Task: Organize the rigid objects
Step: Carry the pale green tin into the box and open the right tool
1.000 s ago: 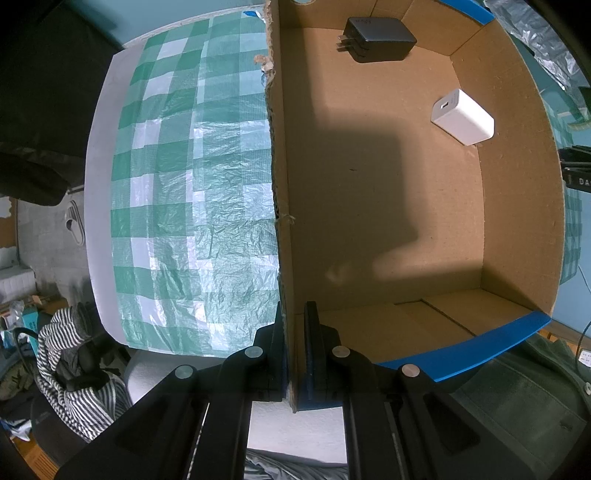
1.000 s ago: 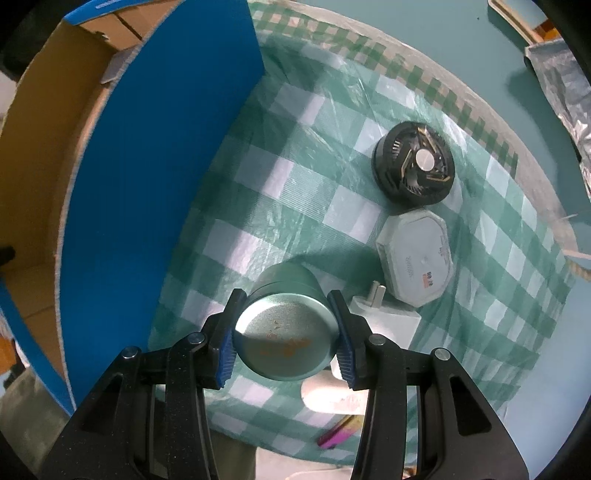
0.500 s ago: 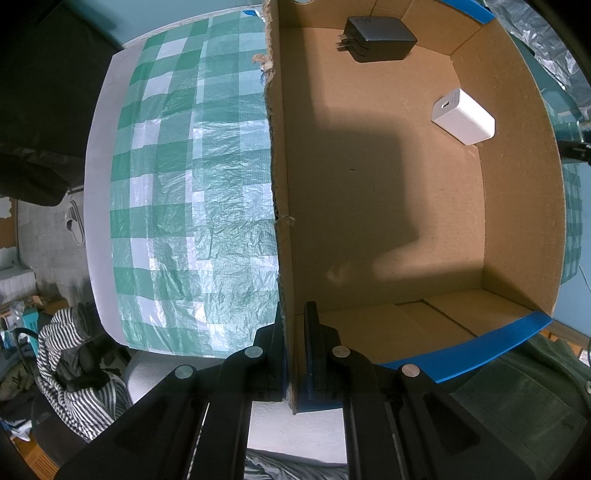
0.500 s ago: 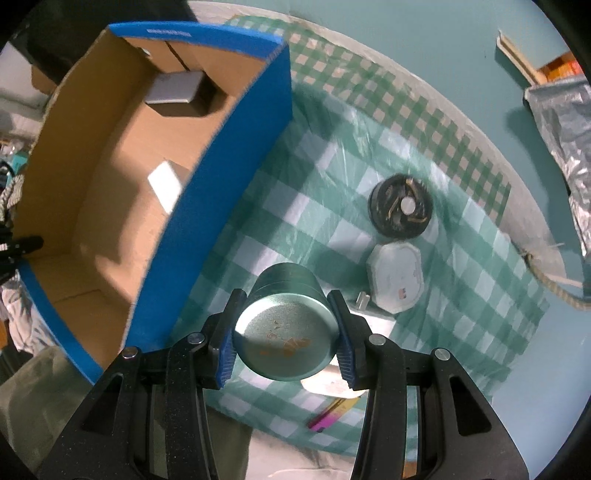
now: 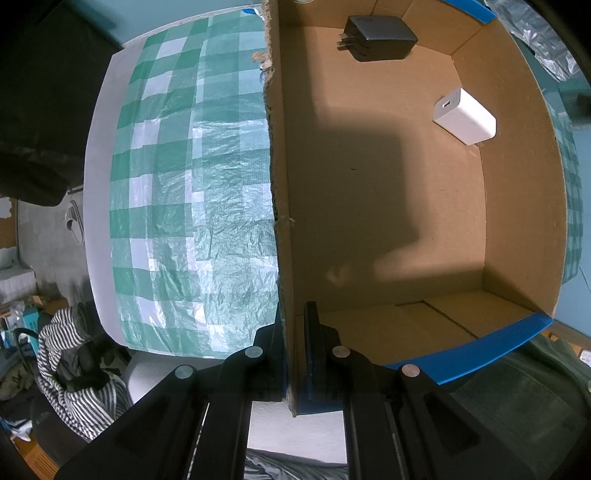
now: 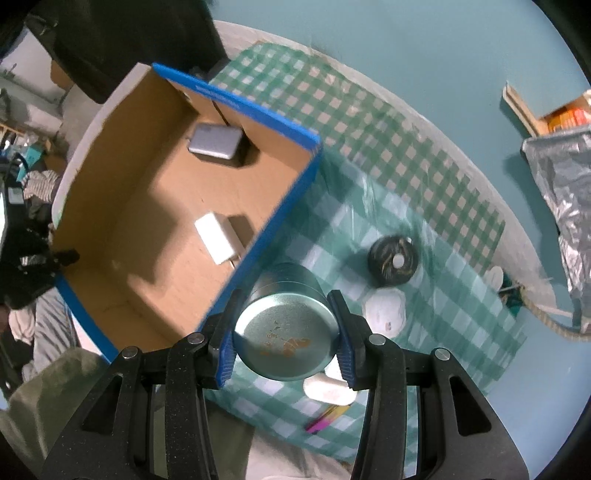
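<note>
A round teal metal tin (image 6: pixel 286 332), its flat end scuffed with orange marks, sits clamped between the fingers of the right gripper (image 6: pixel 286 334), held above the green checked cloth (image 6: pixel 424 258) just beside the blue outer wall of the cardboard box (image 6: pixel 140 221). A second ago it hung low over the cloth; now far more of the box's inside shows beneath it. The left gripper (image 5: pixel 294 345) has not shifted, fingers closed on the box's torn wall. Inside lie a black charger (image 5: pixel 380 31) and a white charger (image 5: pixel 465 116). The worktop (image 6: pixel 461 74) is teal, and striped clothing (image 5: pixel 70 365) lies below it.
</note>
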